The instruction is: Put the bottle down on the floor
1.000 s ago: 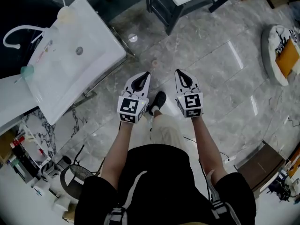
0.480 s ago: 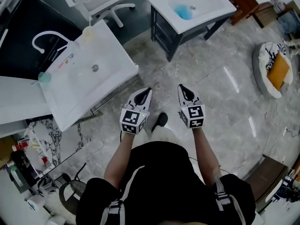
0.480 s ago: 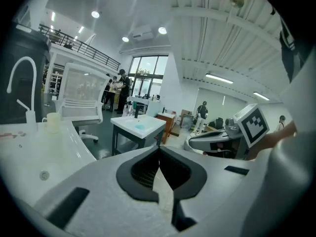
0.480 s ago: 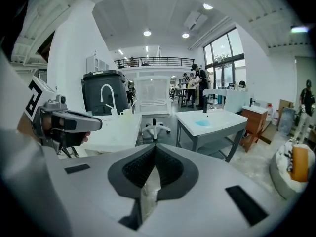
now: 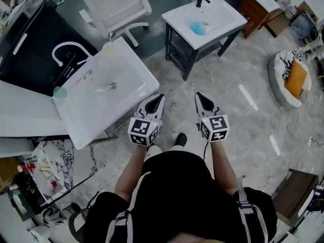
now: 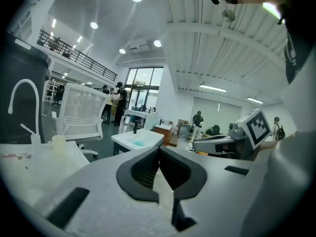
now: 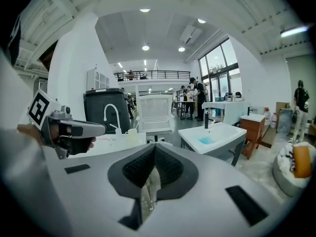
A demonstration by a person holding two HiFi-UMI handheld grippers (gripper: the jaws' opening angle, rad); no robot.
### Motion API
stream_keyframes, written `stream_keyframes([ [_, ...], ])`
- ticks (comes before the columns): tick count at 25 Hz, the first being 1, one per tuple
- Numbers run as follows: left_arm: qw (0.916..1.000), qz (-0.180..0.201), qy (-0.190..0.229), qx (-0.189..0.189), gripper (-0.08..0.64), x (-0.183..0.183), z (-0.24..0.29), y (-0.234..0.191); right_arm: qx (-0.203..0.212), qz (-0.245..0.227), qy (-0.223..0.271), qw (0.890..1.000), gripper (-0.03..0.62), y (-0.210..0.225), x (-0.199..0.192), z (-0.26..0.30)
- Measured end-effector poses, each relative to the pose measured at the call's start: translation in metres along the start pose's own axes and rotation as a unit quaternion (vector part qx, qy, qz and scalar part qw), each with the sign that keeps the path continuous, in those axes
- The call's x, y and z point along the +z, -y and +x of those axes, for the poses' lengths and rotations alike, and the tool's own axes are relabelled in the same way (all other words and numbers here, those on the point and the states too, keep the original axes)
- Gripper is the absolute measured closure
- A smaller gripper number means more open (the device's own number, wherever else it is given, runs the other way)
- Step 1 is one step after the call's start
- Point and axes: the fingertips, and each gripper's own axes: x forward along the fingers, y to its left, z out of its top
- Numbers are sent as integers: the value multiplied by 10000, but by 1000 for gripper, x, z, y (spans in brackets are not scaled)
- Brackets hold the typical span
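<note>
Left claw pinched fully shut with nothing between the pads; right claw the same, closed tight and empty. Held side by side in front of the body, pointing forward over the marble floor, just right of the white sink worktop. Risen well up since a second ago: far more of the room in the head view now, second washbasin and white office chair included, and the floor further off. A second ago, a small pale thing on the floor ahead of the claws, probably the bottle; not to be made out now, perhaps masked by the claws or simply too small. Judging from that: bottle already set down and released, task as good as finished, nothing left but stepping away
</note>
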Motion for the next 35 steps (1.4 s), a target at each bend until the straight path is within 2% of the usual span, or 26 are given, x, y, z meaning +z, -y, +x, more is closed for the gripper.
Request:
stream_keyframes([
  [3,10000,26,53,-10,541,9,-10,-3,32,-21,79,10000,591,-12,11,-2],
  [8,9996,62,231,125,541,28,-34,-14,318,-132,185,9992,590,-43,31,5],
  [14,9965,59,465,693,540,40,-93,-54,1032,-452,294,9932,589,-114,52,32],
  [21,9850,-124,610,1611,541,28,-185,-123,1953,-793,369,9768,589,-221,64,71],
  [28,9675,-377,732,2390,541,13,-270,-171,2841,-954,311,9535,589,-324,63,97],
  [31,9608,-448,775,2625,540,8,-296,-185,3148,-1011,274,9434,589,-359,60,102],
  [35,9564,-448,821,2768,541,3,-319,-200,3364,-982,273,9362,589,-392,55,109],
])
